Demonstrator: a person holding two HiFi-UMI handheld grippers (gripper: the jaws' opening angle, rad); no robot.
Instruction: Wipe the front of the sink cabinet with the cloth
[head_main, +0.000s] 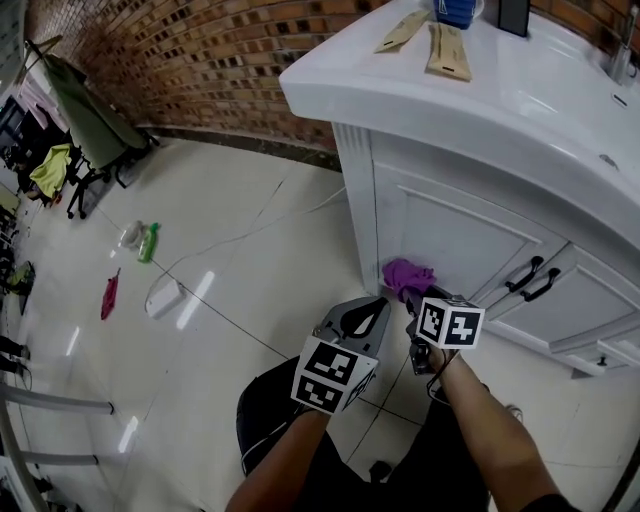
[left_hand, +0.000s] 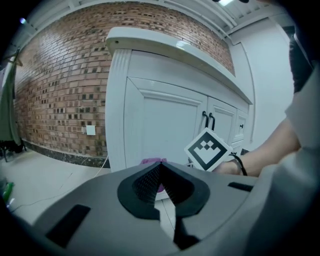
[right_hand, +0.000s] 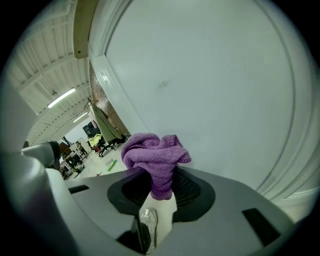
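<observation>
The right gripper (right_hand: 160, 186) is clenching a bunched purple cloth (right_hand: 154, 152) and holding it against the white front of the sink cabinet (head_main: 455, 225), low on the door panel beside the cabinet's corner post. The left gripper (left_hand: 159, 172) is hovering just beside it, jaws closed together on nothing, apart from the cabinet front. Black handles (head_main: 530, 277) are showing further along the doors
</observation>
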